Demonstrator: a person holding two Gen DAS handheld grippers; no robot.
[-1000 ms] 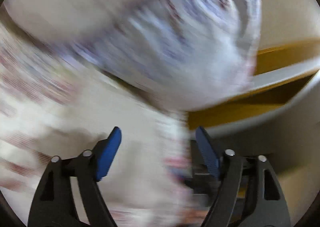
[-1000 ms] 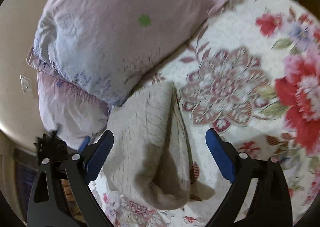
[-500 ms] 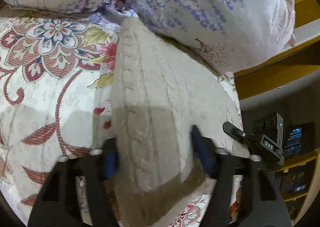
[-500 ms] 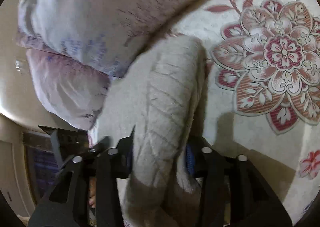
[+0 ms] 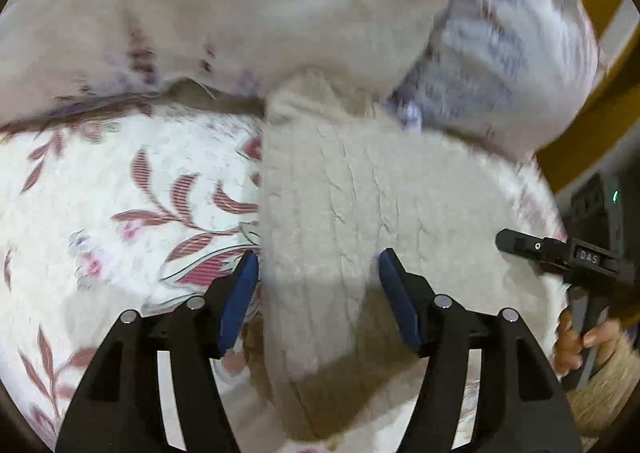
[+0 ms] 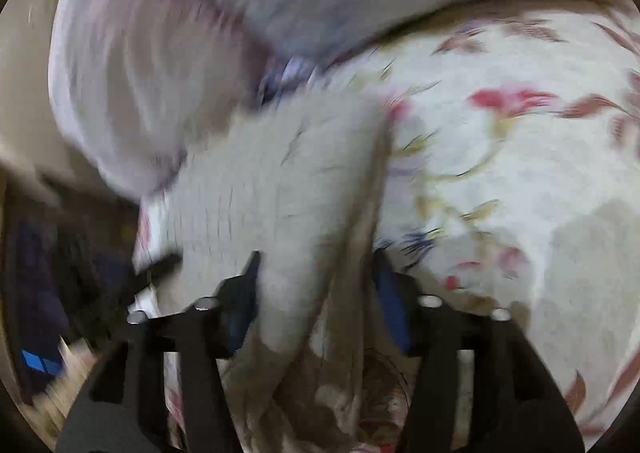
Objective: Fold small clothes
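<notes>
A beige cable-knit garment (image 5: 360, 213) lies folded on the floral bedspread (image 5: 120, 193), its far end against the pillows. My left gripper (image 5: 318, 293) is shut on the garment's near fold, blue pads pressing its sides. In the right wrist view the same garment (image 6: 272, 181) runs between my right gripper's (image 6: 316, 289) jaws, which are shut on its near edge. The right gripper's body (image 5: 560, 253) and the hand holding it show at the right edge of the left wrist view. Both views are motion-blurred.
Two pale lilac-printed pillows (image 5: 240, 13) (image 6: 160, 53) lie just beyond the garment. A yellow wooden bed frame (image 5: 592, 93) and dark shelving (image 6: 48, 293) lie past the mattress edge. The floral bedspread (image 6: 520, 153) stretches out to the right of the garment.
Both grippers came down from open and closed on the garment's near end. Since half a second ago they have shifted with it, blurring the views; the pillows now sit closer.
</notes>
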